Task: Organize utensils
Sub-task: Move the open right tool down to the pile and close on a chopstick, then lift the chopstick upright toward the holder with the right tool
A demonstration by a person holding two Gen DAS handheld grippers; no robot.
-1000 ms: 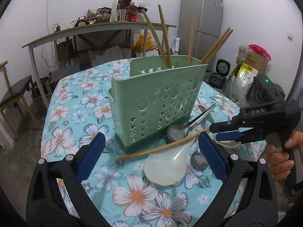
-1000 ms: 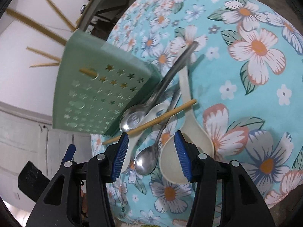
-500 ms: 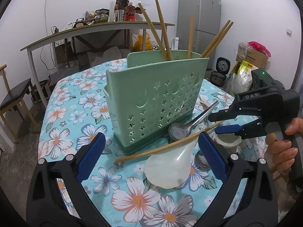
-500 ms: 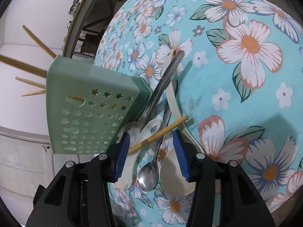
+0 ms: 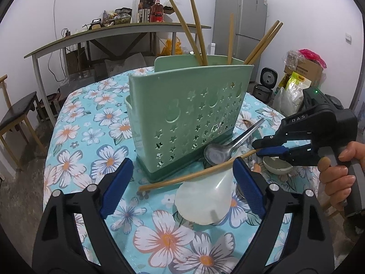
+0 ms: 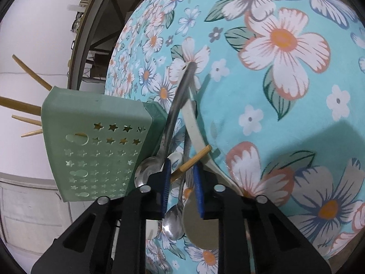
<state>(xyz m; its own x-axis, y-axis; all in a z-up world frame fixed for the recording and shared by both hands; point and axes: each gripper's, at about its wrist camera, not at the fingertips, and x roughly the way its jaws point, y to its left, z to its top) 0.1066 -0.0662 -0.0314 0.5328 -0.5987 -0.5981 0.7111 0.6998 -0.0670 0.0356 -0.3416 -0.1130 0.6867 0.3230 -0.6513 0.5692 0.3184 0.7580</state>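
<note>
While the right gripper (image 6: 181, 178) closes its jaws around one loose chopstick (image 5: 196, 174) before the green holder (image 5: 189, 114), five chopsticks stand inside, two metal spoons, two white spoons alongside, left gripper (image 5: 180, 183) closing slightly, empty.

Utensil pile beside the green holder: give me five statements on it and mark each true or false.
1. A loose chopstick lies across the white spoon. True.
2. The holder is empty. False: several chopsticks stand in it.
3. The right gripper has the loose chopstick's end between its closing jaws. True.
4. The left gripper holds a metal spoon. False: it is wide, though closing, and grips nothing.
5. The large metal spoon lies far from the holder. False: its bowl sits right at the holder's base.
</note>
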